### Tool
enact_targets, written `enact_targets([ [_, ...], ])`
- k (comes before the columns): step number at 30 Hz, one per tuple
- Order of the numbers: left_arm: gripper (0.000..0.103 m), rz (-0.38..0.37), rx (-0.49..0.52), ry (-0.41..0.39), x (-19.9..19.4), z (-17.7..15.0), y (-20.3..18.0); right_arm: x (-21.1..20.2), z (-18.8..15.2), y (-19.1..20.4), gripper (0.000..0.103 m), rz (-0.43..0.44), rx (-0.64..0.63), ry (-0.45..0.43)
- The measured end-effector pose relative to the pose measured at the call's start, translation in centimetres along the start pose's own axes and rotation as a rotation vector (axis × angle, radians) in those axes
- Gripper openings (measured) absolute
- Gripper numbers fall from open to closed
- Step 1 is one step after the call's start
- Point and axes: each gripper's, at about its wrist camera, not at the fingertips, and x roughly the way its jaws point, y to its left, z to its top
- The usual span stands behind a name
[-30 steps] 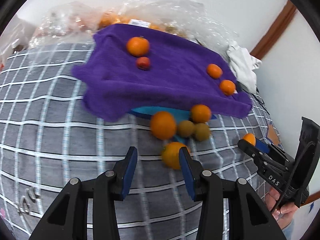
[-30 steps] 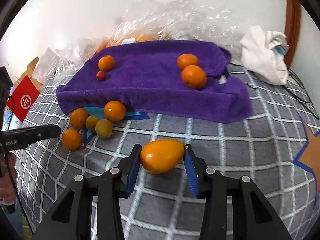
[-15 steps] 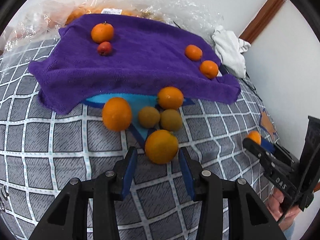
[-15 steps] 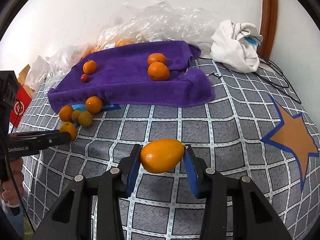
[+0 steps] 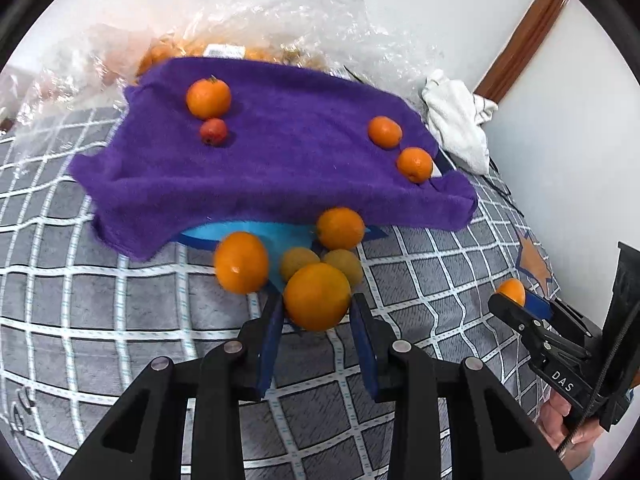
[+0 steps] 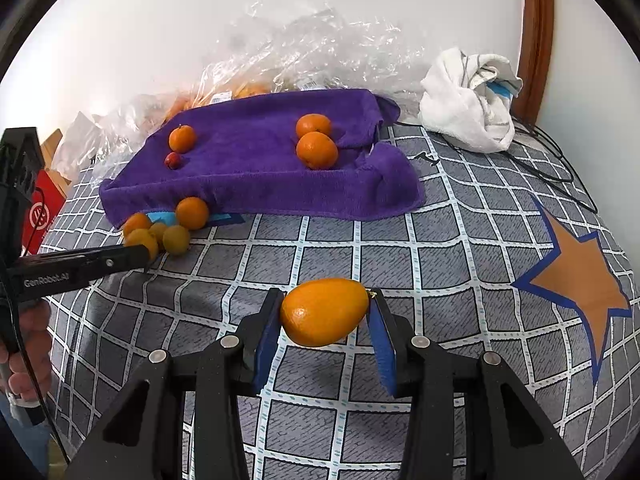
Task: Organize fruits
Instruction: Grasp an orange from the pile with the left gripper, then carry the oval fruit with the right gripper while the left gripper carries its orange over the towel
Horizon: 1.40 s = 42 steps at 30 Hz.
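Observation:
In the left wrist view a round orange (image 5: 316, 296) sits between the blue pads of my left gripper (image 5: 316, 305). Its jaws are closing and both pads touch the fruit. Right behind it lie two more oranges (image 5: 240, 262) and two greenish-brown fruits (image 5: 298, 262), in front of a purple towel (image 5: 280, 160). On the towel rest three oranges and a small red fruit (image 5: 213, 131). My right gripper (image 6: 324, 310) is shut on an oval orange fruit (image 6: 324, 312), held over the checked cover well in front of the towel (image 6: 256, 168).
Crumpled clear plastic bags (image 6: 312, 48) holding more oranges lie behind the towel by the wall. A white cloth (image 6: 468, 100) and black cables (image 6: 552, 160) sit at the back right. A red box (image 6: 40, 208) is at the left edge. A person's hand (image 6: 28, 344) holds the left gripper.
My left gripper moved forward until the front orange came between its fingers, and the jaws narrowed onto it. My right gripper drew back from the towel with the oval fruit still held.

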Motion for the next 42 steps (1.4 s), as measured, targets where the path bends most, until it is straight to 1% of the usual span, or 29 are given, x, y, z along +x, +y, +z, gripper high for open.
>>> enact_targets([
  [6, 0.032, 0.018, -0.028, -0.043, -2.1, 0.3, 1.6, -0.4, 0.6, 0.4, 0.042, -0.001, -0.004, -0.017],
  [12, 0.032, 0.038, -0.063, -0.084, -4.0, 1.2, 3.3, -0.5, 2.1, 0.9, 0.042, 0.0, -0.011, -0.036],
  [21, 0.032, 0.092, -0.082, -0.146, -6.1, 4.1, 5.4, 0.1, 7.1, 1.3, 0.042, -0.004, -0.017, -0.096],
  [27, 0.032, 0.115, -0.092, -0.172, -6.4, 6.2, 6.4, 1.8, 9.4, 1.0, 0.042, 0.003, -0.003, -0.1],
  [30, 0.032, 0.115, -0.1, -0.175, -6.1, 7.0, 6.9, 3.0, 10.5, 1.2, 0.042, 0.027, 0.003, -0.093],
  [33, 0.032, 0.117, -0.105, -0.17, -5.4, 7.8, 7.4, 4.1, 11.1, 2.1, 0.042, 0.042, -0.004, -0.081],
  [35, 0.032, 0.119, -0.106, -0.165, -4.9, 8.2, 7.6, 5.3, 11.5, 2.9, 0.042, 0.07, -0.01, -0.062],
  [42, 0.032, 0.117, -0.104, -0.149, -3.6, 9.0, 8.1, 8.3, 11.6, 5.4, 0.042, 0.1, -0.05, 0.005],
])
